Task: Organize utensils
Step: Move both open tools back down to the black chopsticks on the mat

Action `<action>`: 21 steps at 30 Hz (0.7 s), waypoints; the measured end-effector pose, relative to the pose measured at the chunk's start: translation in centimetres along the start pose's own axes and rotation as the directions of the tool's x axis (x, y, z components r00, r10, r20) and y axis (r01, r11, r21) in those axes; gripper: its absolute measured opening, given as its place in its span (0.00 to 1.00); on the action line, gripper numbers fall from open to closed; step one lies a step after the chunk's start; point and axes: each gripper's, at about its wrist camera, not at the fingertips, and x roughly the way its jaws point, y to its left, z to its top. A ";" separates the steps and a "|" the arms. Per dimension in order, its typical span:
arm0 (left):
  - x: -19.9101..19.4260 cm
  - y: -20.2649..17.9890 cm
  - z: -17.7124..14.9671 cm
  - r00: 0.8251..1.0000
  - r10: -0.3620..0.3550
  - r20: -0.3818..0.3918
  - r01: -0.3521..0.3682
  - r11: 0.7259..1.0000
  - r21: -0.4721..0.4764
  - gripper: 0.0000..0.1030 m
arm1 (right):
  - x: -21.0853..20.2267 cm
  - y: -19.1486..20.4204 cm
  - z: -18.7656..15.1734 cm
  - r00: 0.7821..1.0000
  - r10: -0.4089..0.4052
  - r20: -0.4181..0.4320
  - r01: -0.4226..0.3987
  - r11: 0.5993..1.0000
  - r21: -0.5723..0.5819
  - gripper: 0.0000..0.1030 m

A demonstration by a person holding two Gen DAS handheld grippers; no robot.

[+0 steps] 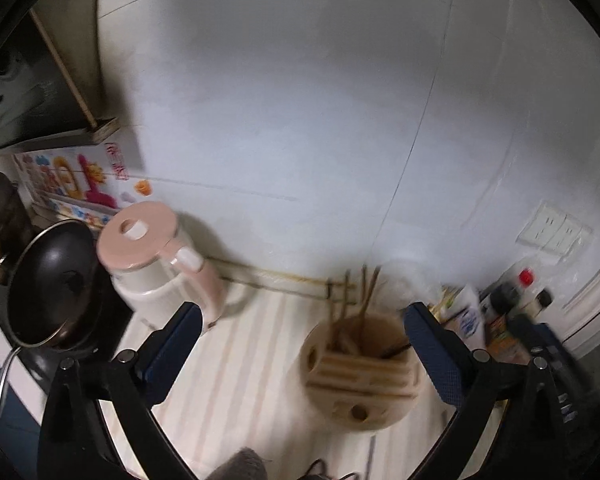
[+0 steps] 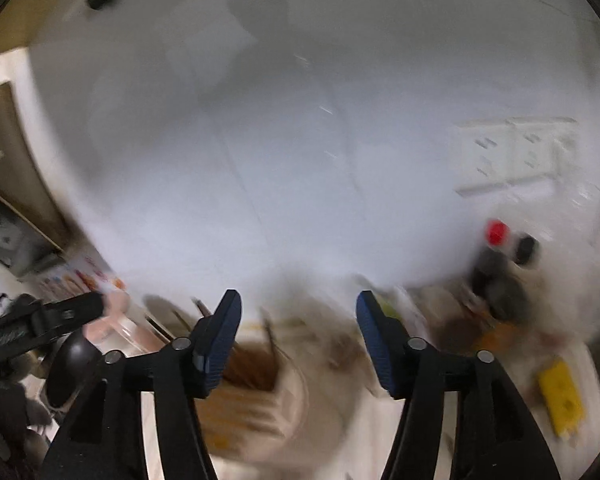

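A round wooden utensil holder (image 1: 360, 376) stands on the striped counter, with several chopsticks (image 1: 364, 292) sticking up out of it. My left gripper (image 1: 302, 324) is open and empty, and the holder sits just below and between its jaws. In the right wrist view the picture is blurred; my right gripper (image 2: 298, 320) is open and empty above the same holder (image 2: 256, 396). The left gripper's arm (image 2: 48, 320) shows at the left edge there.
A pink and white kettle (image 1: 160, 256) stands left of the holder, with a black wok (image 1: 52, 284) on the stove beyond it. Sauce bottles (image 1: 512, 300) and packets crowd the right corner. A yellow item (image 2: 560, 400) lies at right. The tiled wall (image 1: 300, 120) is close behind.
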 end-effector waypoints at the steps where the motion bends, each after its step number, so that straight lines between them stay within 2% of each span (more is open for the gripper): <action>1: 0.1 0.2 -0.9 1.000 0.012 -0.014 -0.012 1.000 0.004 1.00 | -0.4 -0.6 -0.3 1.000 -0.016 -0.019 0.016 1.000 0.013 0.65; 4: 0.7 0.6 -3.2 0.998 0.022 -0.058 -0.021 1.000 0.013 1.00 | -1.3 -2.4 -1.9 0.994 -0.072 -0.084 0.075 0.997 0.034 0.78; 7: 1.9 0.5 -5.9 0.993 0.057 -0.107 -0.053 0.998 0.041 1.00 | -1.8 -4.2 -4.2 0.983 -0.128 -0.133 0.133 0.991 0.029 0.84; 11: 4.4 -0.6 -10.7 0.969 0.120 -0.216 -0.103 0.991 0.090 1.00 | -1.7 -7.5 -7.7 0.957 -0.202 -0.209 0.211 0.977 0.019 0.84; 14: 6.6 -1.8 -14.0 0.951 0.122 -0.283 -0.092 0.989 0.116 1.00 | -0.8 -9.6 -10.1 0.930 -0.244 -0.274 0.255 0.967 0.005 0.84; 16: 8.1 -3.0 -16.4 0.938 0.120 -0.326 -0.079 0.988 0.136 1.00 | 0.0 -11.5 -11.7 0.907 -0.253 -0.337 0.267 0.964 -0.005 0.84; 18: 9.6 -4.5 -18.5 0.924 0.113 -0.366 -0.057 0.986 0.160 0.99 | 1.2 -13.1 -13.6 0.872 -0.262 -0.414 0.279 0.960 -0.020 0.83; 19: 10.3 -5.2 -19.4 0.915 0.108 -0.388 -0.045 0.985 0.167 0.99 | 1.7 -13.8 -14.3 0.856 -0.260 -0.446 0.278 0.960 -0.025 0.78; 21: 12.0 -6.6 -21.4 0.886 0.080 -0.456 -0.003 0.986 0.168 0.93 | 3.4 -15.7 -16.4 0.805 -0.260 -0.533 0.279 0.959 -0.045 0.67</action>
